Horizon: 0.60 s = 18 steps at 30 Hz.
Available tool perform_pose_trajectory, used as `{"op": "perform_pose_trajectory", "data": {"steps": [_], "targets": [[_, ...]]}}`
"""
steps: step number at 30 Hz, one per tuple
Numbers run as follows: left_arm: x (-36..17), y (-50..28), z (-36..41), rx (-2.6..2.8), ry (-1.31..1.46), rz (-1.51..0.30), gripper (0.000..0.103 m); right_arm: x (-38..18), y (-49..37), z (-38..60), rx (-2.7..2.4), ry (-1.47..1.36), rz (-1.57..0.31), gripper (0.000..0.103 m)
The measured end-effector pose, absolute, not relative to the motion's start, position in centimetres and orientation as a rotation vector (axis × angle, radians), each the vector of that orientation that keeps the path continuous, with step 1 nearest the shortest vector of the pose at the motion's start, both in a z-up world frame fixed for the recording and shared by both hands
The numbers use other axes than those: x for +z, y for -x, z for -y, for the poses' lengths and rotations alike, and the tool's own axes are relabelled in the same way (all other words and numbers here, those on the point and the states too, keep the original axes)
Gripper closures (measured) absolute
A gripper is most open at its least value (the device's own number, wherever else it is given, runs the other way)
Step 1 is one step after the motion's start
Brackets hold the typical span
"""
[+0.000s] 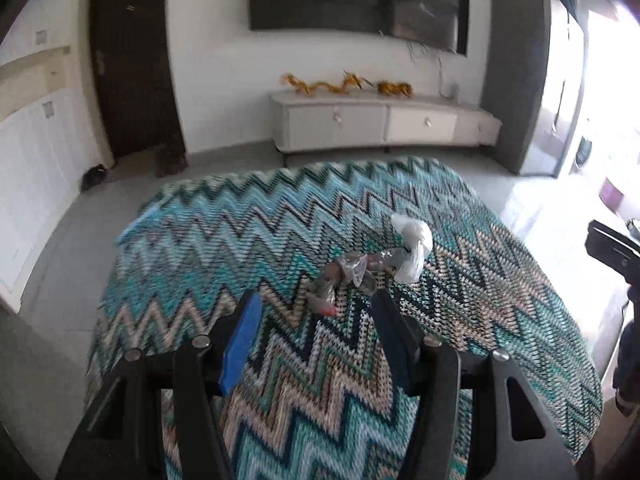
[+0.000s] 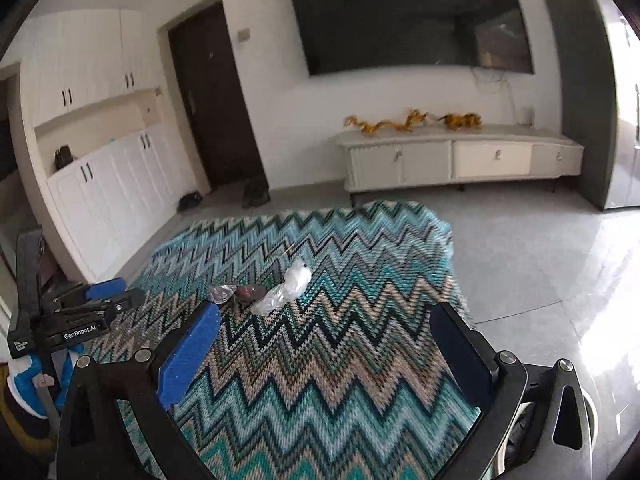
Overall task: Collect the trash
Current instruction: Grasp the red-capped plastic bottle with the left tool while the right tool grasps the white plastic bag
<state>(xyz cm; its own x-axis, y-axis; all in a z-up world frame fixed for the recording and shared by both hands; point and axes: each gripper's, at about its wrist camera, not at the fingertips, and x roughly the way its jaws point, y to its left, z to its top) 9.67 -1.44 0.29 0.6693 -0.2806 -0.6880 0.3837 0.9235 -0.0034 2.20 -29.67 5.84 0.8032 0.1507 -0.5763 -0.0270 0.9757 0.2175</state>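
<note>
A small heap of trash lies on the zigzag-patterned cloth [image 1: 280, 224] that covers the table. It holds a crumpled white plastic bag [image 1: 412, 248], a clear silvery wrapper [image 1: 352, 270] and a small reddish scrap [image 1: 326, 310]. My left gripper [image 1: 316, 298] is open just short of the heap, nothing between its fingers. In the right wrist view, the white bag [image 2: 298, 278], clear wrapper [image 2: 272, 302] and a dark brown wrapper [image 2: 250, 293] lie ahead of my right gripper [image 2: 326, 312], which is wide open and empty. My left gripper [image 2: 120, 292] shows at the left.
Past the table's far edge is grey floor, then a low white TV cabinet [image 2: 452, 160] under a wall-mounted screen. White cupboards [image 2: 104, 184] and a dark door [image 2: 216, 100] stand at the left. A round grey rim [image 2: 590, 412] shows under my right gripper.
</note>
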Motion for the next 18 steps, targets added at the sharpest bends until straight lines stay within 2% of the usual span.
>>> {"op": "perform_pose_trajectory", "data": {"steps": [11,18], "targets": [[-4.4,-16.8,5.6,-0.566,-0.185,-0.876,0.047,0.3,-13.3,27.7,0.177,-0.276,-0.801,0.001],[-6.4,-18.8,5.3,-0.581,-0.12,-0.942,0.048,-2.4,-17.5,26.2,0.214,-0.325,-0.866,0.022]]}}
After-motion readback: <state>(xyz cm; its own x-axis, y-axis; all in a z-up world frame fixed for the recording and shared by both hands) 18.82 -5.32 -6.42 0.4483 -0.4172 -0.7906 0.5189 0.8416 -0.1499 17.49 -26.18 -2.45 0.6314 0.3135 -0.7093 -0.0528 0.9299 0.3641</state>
